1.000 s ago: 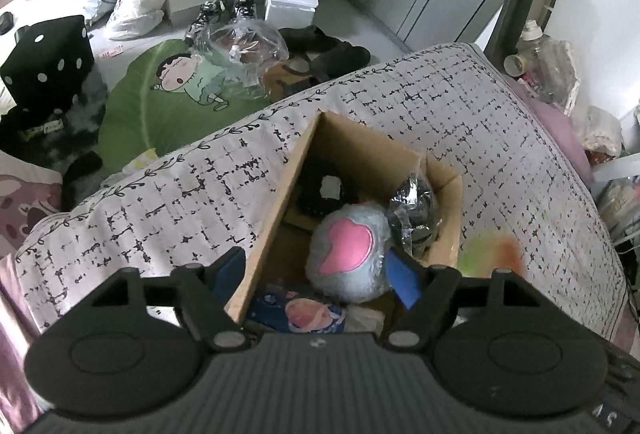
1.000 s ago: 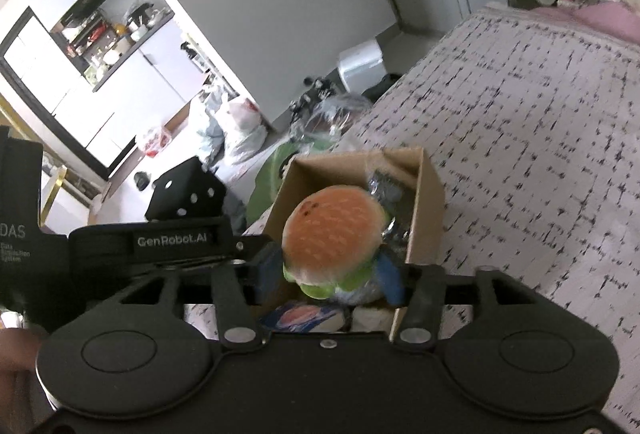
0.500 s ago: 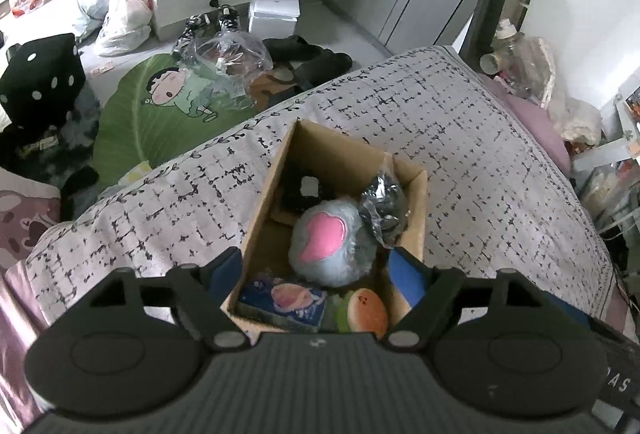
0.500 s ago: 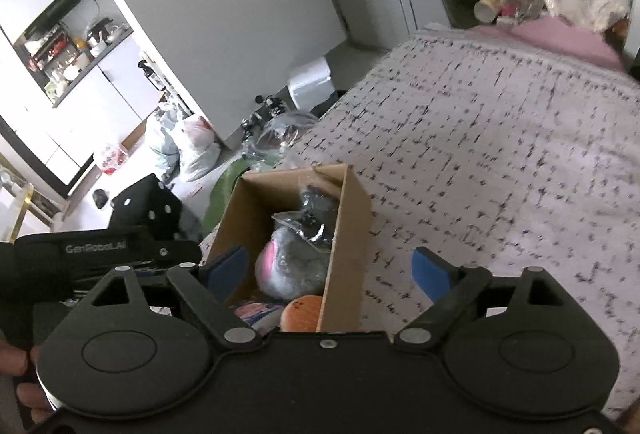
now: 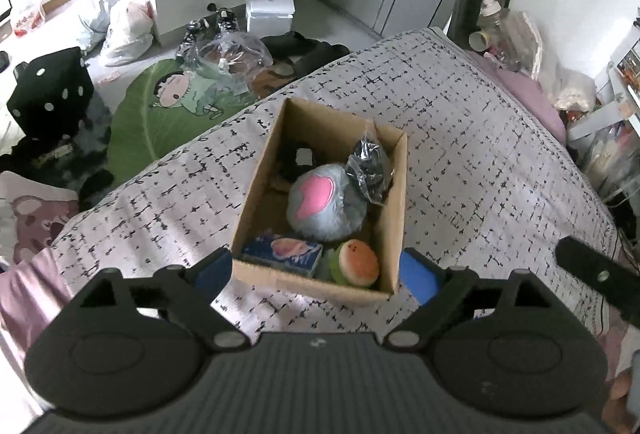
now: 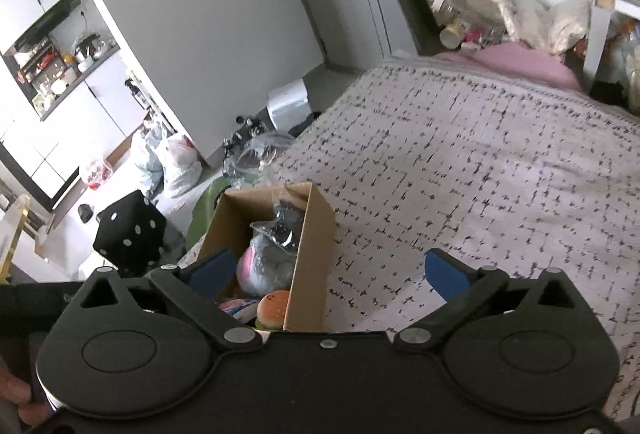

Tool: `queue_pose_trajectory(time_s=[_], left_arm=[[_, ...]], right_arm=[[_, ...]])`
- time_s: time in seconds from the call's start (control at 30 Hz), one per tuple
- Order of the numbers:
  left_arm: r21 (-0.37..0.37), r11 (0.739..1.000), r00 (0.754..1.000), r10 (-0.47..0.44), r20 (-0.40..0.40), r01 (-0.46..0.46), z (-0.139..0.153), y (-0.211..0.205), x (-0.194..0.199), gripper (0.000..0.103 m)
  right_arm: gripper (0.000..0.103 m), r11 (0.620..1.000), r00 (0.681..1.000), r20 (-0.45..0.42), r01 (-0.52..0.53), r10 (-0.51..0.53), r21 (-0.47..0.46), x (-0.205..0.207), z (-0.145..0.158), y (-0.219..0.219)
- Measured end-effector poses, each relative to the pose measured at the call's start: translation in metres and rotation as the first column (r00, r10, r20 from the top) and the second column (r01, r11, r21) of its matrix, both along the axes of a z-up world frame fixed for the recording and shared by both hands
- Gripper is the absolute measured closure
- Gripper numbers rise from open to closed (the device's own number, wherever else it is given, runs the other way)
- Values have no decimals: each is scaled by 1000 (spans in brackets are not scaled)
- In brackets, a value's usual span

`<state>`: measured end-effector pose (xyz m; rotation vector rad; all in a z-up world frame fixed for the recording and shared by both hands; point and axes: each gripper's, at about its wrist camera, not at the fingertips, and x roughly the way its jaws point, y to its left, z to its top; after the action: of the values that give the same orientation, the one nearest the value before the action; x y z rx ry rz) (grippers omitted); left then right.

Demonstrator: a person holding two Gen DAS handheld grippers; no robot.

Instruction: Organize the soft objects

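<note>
Cardboard box [image 5: 394, 201] sits on the bed [image 5: 500, 153], holding the burger plush [image 5: 358, 262]. Left hand-held gripper [image 5: 316, 270] and right hand-held gripper [image 6: 328, 272] above it: jaws opening wide, empty. The box wall partly hides the burger plush in the right view.

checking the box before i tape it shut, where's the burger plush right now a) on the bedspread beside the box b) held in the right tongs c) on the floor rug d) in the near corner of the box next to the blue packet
d, the burger plush lies inside the cardboard box, in its near corner beside the blue packet, with neither tongs touching it.
</note>
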<state>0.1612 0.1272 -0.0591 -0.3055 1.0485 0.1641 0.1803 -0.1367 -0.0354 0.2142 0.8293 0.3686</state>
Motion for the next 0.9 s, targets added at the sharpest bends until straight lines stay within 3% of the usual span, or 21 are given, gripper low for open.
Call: queue_pose_trajectory(time_s=[0.57,0.9], left_arm=[[47,997,997,-56,52,54,39,-42,-44,7],[71,993,991,-100,86,94,49,-59,-70,6]], right_arm=[[0,998,999,51,-1,-3,63,-48,37,-34],[0,1000,998,60,17,-18,13,-75,35,-45]])
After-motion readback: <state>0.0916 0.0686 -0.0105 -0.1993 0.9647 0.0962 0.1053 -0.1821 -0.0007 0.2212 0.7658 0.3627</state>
